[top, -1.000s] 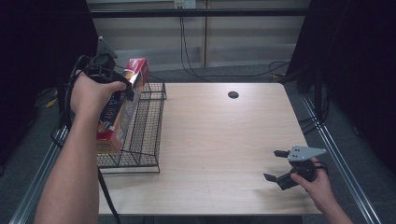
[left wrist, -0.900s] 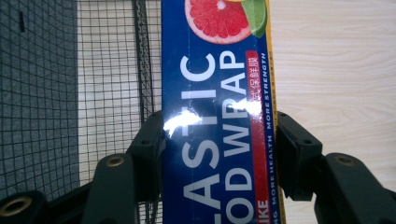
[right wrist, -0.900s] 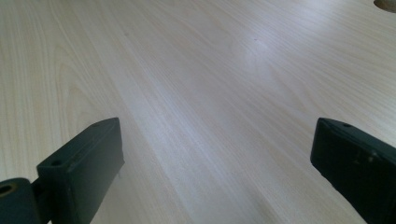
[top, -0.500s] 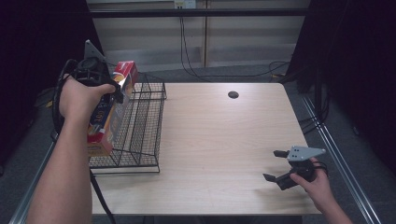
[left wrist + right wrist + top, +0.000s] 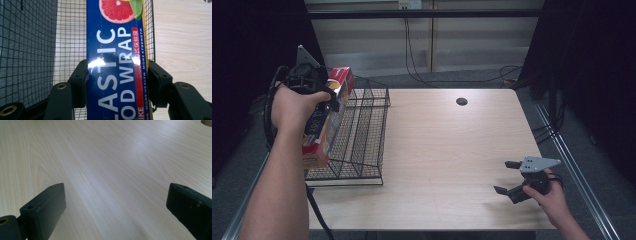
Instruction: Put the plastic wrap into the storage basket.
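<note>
High view: left gripper (image 5: 328, 100) raised above the left end of the tabletop (image 5: 442, 150), fingers clamped on a long box of plastic food wrap (image 5: 324, 120). Box tilted, red end (image 5: 341, 77) up and away, lower end down toward the near left corner of a black wire basket (image 5: 357, 135). Box over the basket's left side, partly overlapping its left wall; touching the wire or not — cannot tell. Basket on the tabletop's left portion, open top, long axis running away from the person. Dark round hole (image 5: 461, 101) in the tabletop farther back, well apart from the basket.

Left gripper view: blue face of the box (image 5: 116, 65) square between the two black fingers (image 5: 80, 80), pads pressed against both long edges. White lettering along the box, red strip with small print at one edge, grapefruit slice and green leaf printed near the far end. Basket mesh (image 5: 30, 50) beneath and beyond the box, pale wood to the right.

High view, again: right gripper (image 5: 512, 177) low over the near right part of the tabletop, held in the person's right hand (image 5: 552, 192), well apart from box and basket. Fingers spread wide, nothing between them.

Right gripper view: both black fingers (image 5: 45, 207) far apart, bare wood grain between.
</note>
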